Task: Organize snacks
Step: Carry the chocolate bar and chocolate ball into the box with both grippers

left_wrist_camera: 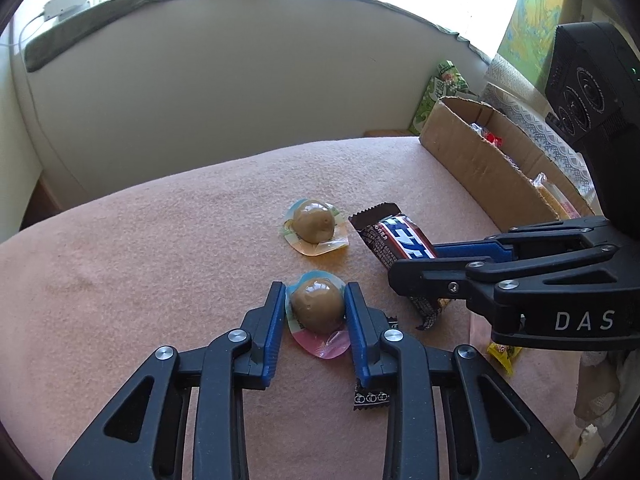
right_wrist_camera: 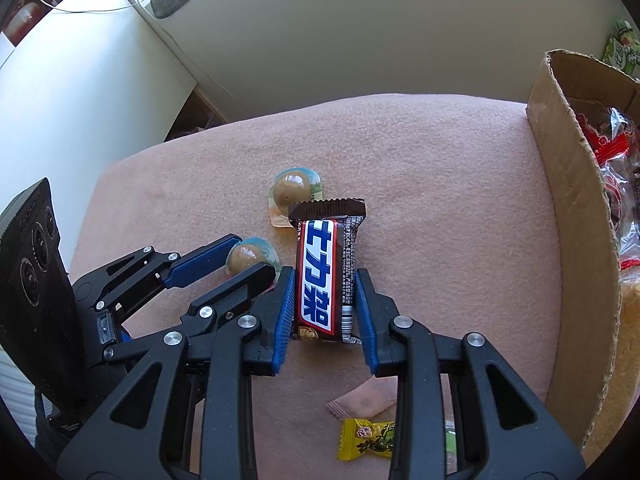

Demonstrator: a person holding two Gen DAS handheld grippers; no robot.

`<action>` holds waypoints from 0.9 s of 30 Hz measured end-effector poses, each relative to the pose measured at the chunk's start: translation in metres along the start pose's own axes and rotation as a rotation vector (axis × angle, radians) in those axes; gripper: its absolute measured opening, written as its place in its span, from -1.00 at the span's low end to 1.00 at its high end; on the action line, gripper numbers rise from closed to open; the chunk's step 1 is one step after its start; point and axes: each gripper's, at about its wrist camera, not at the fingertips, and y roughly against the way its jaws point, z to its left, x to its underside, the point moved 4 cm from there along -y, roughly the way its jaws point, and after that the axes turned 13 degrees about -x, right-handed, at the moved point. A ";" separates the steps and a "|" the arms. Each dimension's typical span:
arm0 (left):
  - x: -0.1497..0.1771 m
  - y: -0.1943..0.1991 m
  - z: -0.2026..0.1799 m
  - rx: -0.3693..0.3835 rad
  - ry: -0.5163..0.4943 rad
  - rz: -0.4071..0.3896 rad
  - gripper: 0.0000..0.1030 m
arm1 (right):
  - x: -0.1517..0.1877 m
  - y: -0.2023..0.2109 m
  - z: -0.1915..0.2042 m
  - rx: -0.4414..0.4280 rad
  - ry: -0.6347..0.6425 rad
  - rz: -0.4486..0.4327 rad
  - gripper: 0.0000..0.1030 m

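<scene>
- While both grippers worked at once, the left gripper (left_wrist_camera: 316, 304) had its jaws drawn in around the near jelly cup (left_wrist_camera: 318, 312), the blue pads touching or just beside its dome; whether it was truly pinched could not be told.
- The right gripper (right_wrist_camera: 324, 304) held its jaws pressed on the chocolate bar (right_wrist_camera: 326, 272), which appeared tilted up off the pink cloth (right_wrist_camera: 440, 184).
- Just beyond both sets of jaws lay a second jelly cup (left_wrist_camera: 314, 226), untouched.
- Farther right stood the cardboard box (right_wrist_camera: 576, 200), already holding snacks.
- Judged step: picking up; next, carry each item over the box wall and release.
</scene>
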 end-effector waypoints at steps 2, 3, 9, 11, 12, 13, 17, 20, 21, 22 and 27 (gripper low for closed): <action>0.003 0.007 0.006 0.000 0.011 -0.004 -0.46 | 0.001 0.002 0.004 0.007 0.012 -0.012 -0.41; 0.004 0.011 0.008 -0.002 0.013 -0.008 -0.46 | 0.001 0.004 0.006 0.007 0.018 -0.017 -0.41; 0.002 0.032 0.010 -0.012 0.022 -0.046 -0.46 | 0.006 0.022 0.012 0.010 0.037 -0.050 -0.41; 0.000 0.040 0.008 -0.017 0.024 -0.064 -0.46 | 0.008 0.028 0.013 0.014 0.043 -0.061 -0.41; 0.000 0.045 0.009 -0.017 0.026 -0.073 -0.46 | 0.009 0.031 0.013 0.011 0.044 -0.066 -0.41; -0.001 0.049 0.007 -0.017 0.024 -0.083 -0.46 | 0.010 0.035 0.014 0.009 0.045 -0.071 -0.41; -0.005 0.067 -0.003 -0.020 0.009 -0.125 -0.46 | 0.014 0.052 0.016 0.013 0.058 -0.098 -0.41; -0.009 0.080 -0.010 -0.015 -0.002 -0.153 -0.46 | 0.016 0.065 0.016 0.018 0.065 -0.118 -0.41; -0.008 0.086 -0.011 -0.013 -0.007 -0.162 -0.46 | 0.017 0.070 0.016 0.020 0.069 -0.126 -0.41; -0.008 0.089 -0.015 -0.010 -0.012 -0.169 -0.46 | 0.017 0.075 0.017 0.025 0.073 -0.134 -0.41; -0.014 0.101 -0.037 0.008 -0.031 -0.200 -0.46 | 0.019 0.104 0.012 0.044 0.089 -0.180 -0.41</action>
